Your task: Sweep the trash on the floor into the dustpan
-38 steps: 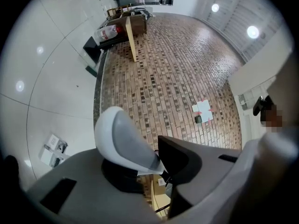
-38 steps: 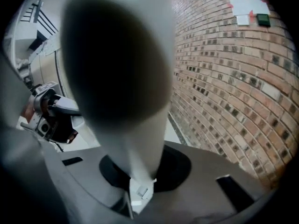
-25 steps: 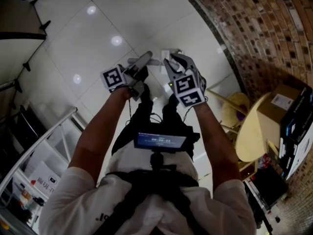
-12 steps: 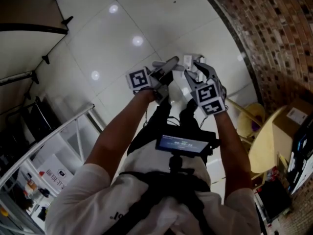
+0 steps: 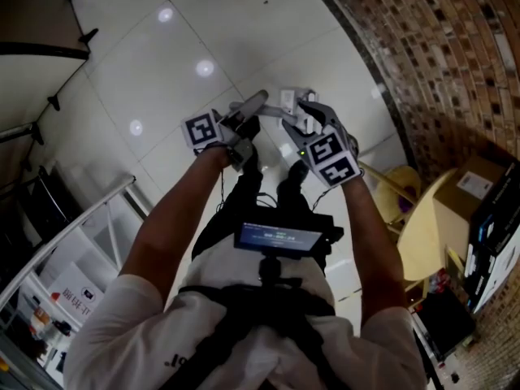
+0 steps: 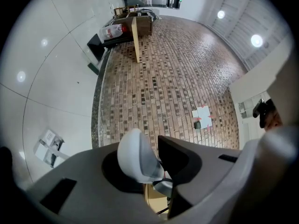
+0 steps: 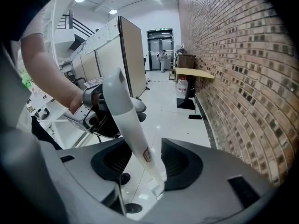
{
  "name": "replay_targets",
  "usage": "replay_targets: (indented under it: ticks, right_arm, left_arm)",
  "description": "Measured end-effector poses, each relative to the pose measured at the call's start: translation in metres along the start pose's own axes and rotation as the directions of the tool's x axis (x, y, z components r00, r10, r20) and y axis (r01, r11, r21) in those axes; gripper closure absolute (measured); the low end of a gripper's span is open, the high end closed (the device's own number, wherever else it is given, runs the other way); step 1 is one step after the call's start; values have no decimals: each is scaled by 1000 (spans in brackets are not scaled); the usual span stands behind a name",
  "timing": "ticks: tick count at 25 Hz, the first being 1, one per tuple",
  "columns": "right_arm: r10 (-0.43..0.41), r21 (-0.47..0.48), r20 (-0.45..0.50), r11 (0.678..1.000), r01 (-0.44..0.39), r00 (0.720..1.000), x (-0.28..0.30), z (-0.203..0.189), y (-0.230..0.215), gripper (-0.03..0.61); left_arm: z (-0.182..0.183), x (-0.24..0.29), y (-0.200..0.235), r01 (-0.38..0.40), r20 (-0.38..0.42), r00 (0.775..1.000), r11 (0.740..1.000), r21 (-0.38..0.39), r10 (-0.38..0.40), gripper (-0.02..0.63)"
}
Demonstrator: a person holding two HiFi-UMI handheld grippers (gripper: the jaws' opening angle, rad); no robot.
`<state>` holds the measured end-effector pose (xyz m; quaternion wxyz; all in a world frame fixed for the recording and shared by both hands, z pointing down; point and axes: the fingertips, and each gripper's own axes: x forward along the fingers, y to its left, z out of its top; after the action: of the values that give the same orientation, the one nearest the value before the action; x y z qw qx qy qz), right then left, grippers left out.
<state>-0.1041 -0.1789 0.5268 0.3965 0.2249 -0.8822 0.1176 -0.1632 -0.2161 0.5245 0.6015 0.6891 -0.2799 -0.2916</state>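
right gripper (image 7: 148, 158) jaws have just been opening and stand wider than a second ago. the handle (image 7: 122, 111) is between them, pads not pressing, with a gap on one side.

largest first:
- 1 white tiled floor (image 5: 162, 71), with 3 light spots (image 5: 203, 68) on it.
- 1 brick wall (image 5: 439, 47) along the right.
- 1 person (image 5: 244, 331), standing, both forearms held out in front.
- 2 grippers, close together above the floor, each with 1 marker cube (image 5: 201, 128).
- left gripper (image 6: 156, 160): jaws partly closed, clamped on the rounded white end of the handle.
- 1 handle only, white. it runs from the left gripper down through the right jaws toward the floor.
- 1 screen (image 5: 280, 237) at the chest.
- 1 small white scrap (image 5: 287, 98) on the floor just beyond the grippers. cannot tell what it is.
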Motion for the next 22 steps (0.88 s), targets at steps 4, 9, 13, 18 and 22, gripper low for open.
replay_targets:
  ticks: [4, 9, 13, 18, 22]
  right_arm:
    - [14, -6, -8, 1000, -14, 1000, -1, -3, 0, 370]
    - [0, -2, -6, 1000, 0, 1000, -4, -3, -4, 363]
    - [3, 0, -10, 1000, -3, 1000, -6, -5, -4, 351]
    - [-7, 13, -12, 1000, 7, 1000, -10, -9, -5, 351]
    - [-12, 30, -16, 999, 12, 1000, -13, -14, -5, 351]
  left_arm:
    - [2, 2, -2, 8, 1, 1000, 1000, -3, -8, 516]
    - [1, 2, -4, 15, -4, 1000, 1000, -3, -15, 517]
    - [1, 1, -2, 4, -10, 1000, 1000, 3, -4, 516]
    - [-1, 0, -3, 10, -12, 1000, 1000, -2, -10, 517]
    - [-1, -2, -2, 3, -17, 1000, 1000, 7, -3, 517]
